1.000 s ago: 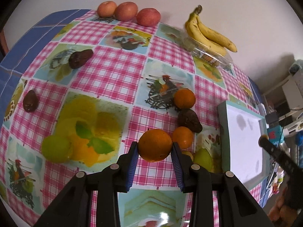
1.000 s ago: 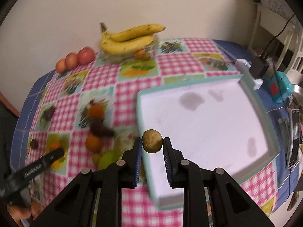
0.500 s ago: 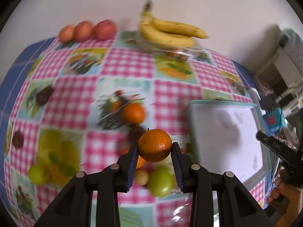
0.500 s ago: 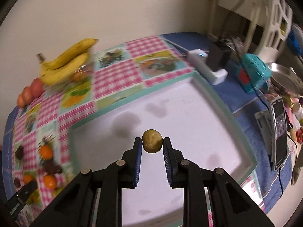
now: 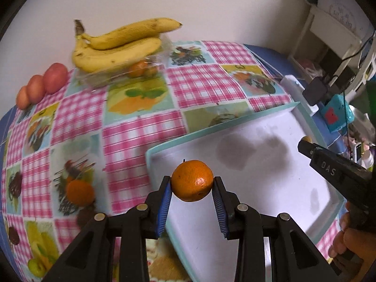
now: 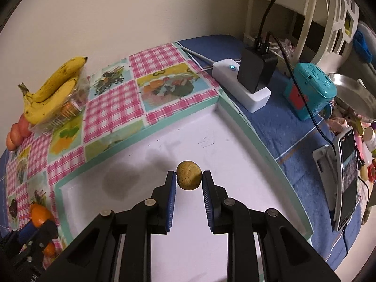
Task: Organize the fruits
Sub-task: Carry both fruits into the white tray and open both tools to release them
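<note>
My left gripper [image 5: 192, 193] is shut on an orange [image 5: 192, 180] and holds it above the near left part of the white tray [image 5: 258, 178] with a teal rim. My right gripper [image 6: 189, 183] is shut on a small brown-yellow fruit [image 6: 189, 175] and holds it over the middle of the same tray [image 6: 164, 145]. The right gripper also shows at the right of the left wrist view [image 5: 303, 142]. Another orange [image 5: 80, 192] and a dark fruit [image 5: 85, 215] lie on the checked cloth left of the tray.
Bananas [image 5: 117, 44] lie on a clear box with small oranges at the back. Three red apples [image 5: 42, 84] sit at the back left. A white power strip with a black adapter [image 6: 255, 72], a teal device [image 6: 310, 89] and a phone [image 6: 347, 178] stand right of the tray.
Both grippers have moved right over the tray, each still holding its fruit. The left gripper carried the orange from above the cloth to above the tray's left part.
</note>
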Tool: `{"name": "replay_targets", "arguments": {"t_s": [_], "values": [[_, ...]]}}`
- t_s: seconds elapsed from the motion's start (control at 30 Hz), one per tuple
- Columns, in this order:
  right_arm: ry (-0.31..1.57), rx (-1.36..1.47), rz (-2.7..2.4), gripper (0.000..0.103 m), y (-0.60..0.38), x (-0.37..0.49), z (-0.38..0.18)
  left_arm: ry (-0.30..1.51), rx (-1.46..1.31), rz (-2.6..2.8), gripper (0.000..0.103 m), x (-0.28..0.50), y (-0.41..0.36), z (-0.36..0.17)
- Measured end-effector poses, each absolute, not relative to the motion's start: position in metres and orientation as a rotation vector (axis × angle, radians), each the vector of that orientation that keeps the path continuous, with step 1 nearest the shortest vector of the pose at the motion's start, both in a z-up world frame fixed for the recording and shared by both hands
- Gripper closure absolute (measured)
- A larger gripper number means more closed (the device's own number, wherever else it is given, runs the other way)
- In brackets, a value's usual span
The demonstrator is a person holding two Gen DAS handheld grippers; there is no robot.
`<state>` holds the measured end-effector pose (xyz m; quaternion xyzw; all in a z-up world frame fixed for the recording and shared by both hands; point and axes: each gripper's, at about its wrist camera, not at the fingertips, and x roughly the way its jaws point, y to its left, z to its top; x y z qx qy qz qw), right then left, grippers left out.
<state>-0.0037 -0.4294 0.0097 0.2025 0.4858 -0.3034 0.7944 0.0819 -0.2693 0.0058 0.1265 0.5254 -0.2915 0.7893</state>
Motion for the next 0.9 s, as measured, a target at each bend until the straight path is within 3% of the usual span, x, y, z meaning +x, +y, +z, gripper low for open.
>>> {"name": "replay_targets", "arguments": {"t_s": [0.77, 0.83, 0.9], "values": [[1.111, 0.445, -0.67, 0.079, -0.447, -0.003, -0.022, 1.174, 0.337, -0.605, 0.063, 0.086, -0.286, -0.029], [1.107, 0.459, -0.668, 0.079, -0.448, -0.004, -0.021, 1.183, 0.321, -0.609, 0.057, 0.086, -0.285, -0.027], [1.113, 0.453, -0.672, 0.079, -0.448, -0.004, -0.02, 1.173, 0.325, -0.611, 0.043, 0.081, -0.284, -0.023]]}}
